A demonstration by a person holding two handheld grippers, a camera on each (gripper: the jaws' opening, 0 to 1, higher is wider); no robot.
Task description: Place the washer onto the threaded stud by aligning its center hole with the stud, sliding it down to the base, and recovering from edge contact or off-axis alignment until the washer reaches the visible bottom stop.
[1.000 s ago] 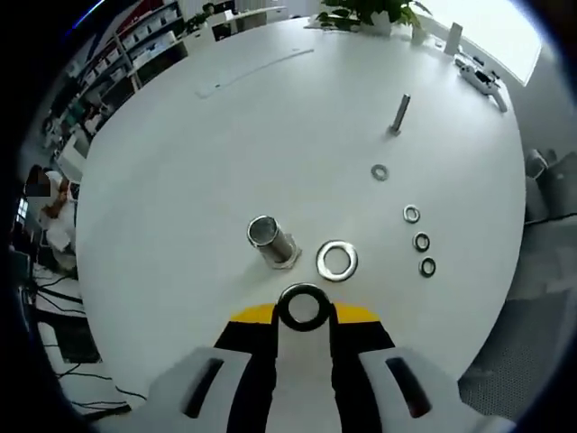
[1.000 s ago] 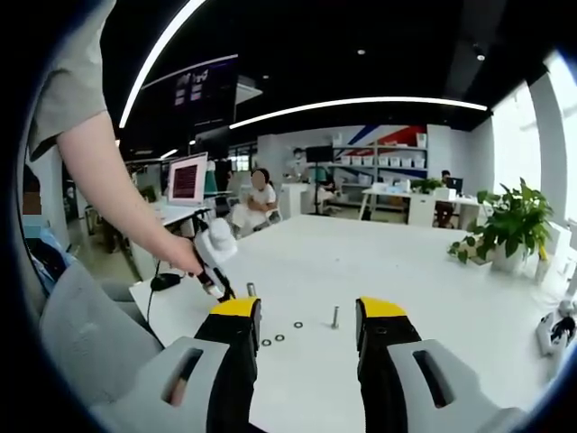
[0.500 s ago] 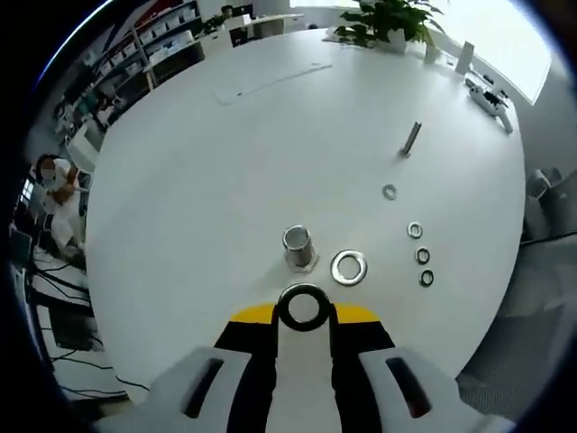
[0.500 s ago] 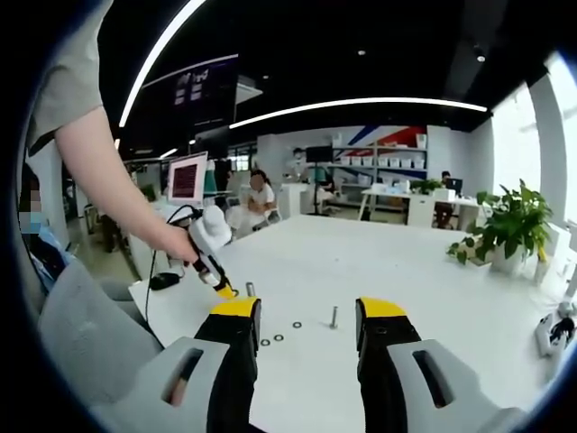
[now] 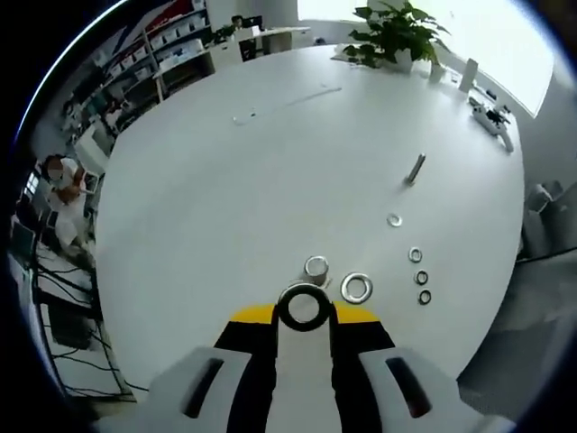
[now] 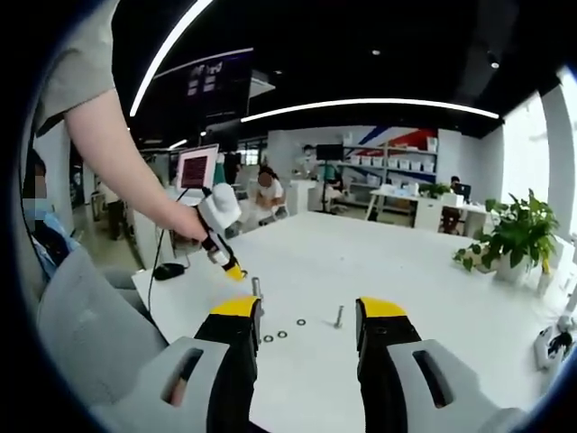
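My left gripper (image 5: 303, 311) is shut on a steel washer (image 5: 303, 308), held flat between the yellow fingertips high above the white table (image 5: 234, 198). The threaded stud (image 5: 315, 267) stands upright on its hex base just beyond the held washer, seen almost end-on. A second large washer (image 5: 356, 288) lies flat to its right. In the right gripper view, a hand holds the left gripper (image 6: 222, 242) tilted down over the stud (image 6: 256, 289). My right gripper (image 6: 304, 323) is open with nothing between its jaws, hanging back from the table.
Several small washers (image 5: 420, 277) lie in a row right of the stud, with one more (image 5: 394, 220) further off and a bolt (image 5: 415, 169) beyond it. A potted plant (image 5: 397, 32) stands at the far edge. The table edge (image 5: 135, 361) curves close by on the left.
The left gripper has risen with the washer, so the table parts look smaller. The stud now sits closer under the held washer. The right gripper has barely moved.
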